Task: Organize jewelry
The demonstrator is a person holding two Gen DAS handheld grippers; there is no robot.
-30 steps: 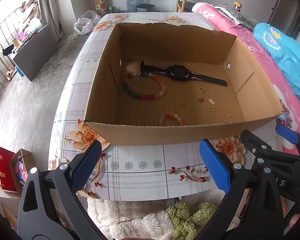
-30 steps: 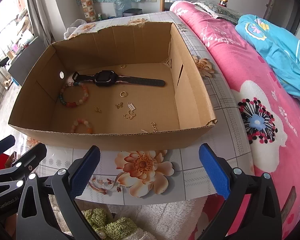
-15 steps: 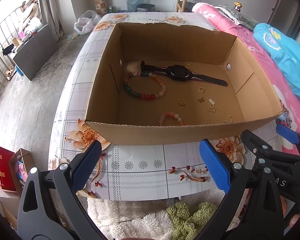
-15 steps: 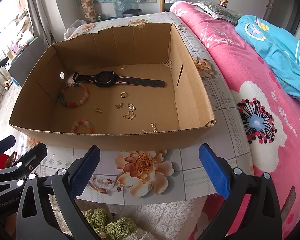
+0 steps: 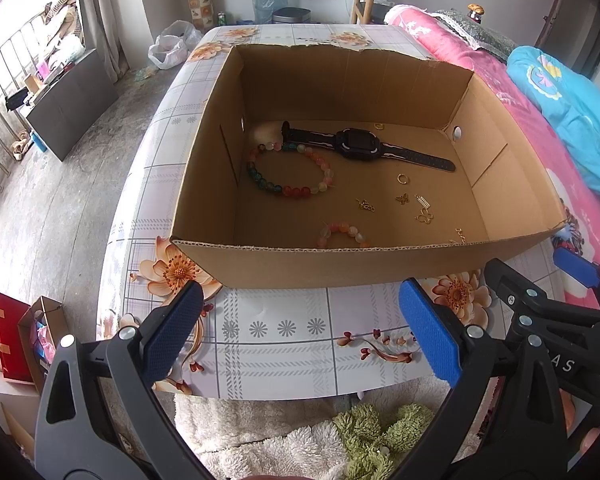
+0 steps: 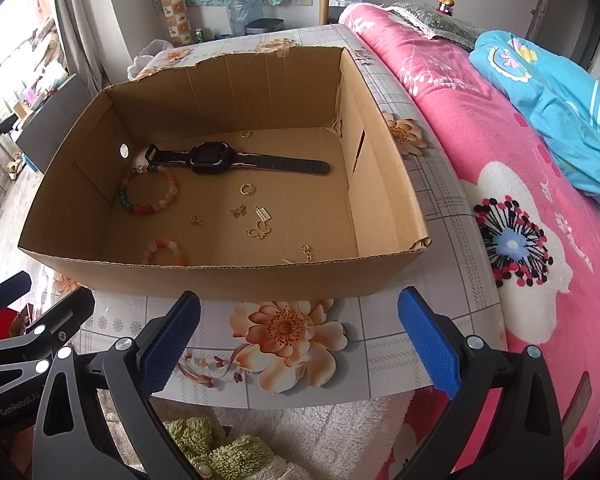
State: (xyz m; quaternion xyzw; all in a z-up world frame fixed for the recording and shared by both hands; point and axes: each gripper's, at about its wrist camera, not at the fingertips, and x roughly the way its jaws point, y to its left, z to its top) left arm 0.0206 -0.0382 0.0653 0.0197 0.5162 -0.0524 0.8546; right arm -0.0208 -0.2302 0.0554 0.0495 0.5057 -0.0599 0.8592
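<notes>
Cardboard box [image 5: 260, 268] centre frame | both tongs [image 5: 300, 334] [image 6: 300, 336] wide, empty | risk: tiny gold charms [image 6: 259, 231] slipping from pads.

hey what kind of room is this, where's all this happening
Most likely a bedroom at home: a bed with a pink floral blanket runs beside the flowered table, big water bottles stand by the far wall, and a fluffy rug covers the floor.

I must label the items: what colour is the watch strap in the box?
Black with thin pink edging, clearest in the right wrist view: watch.
</notes>
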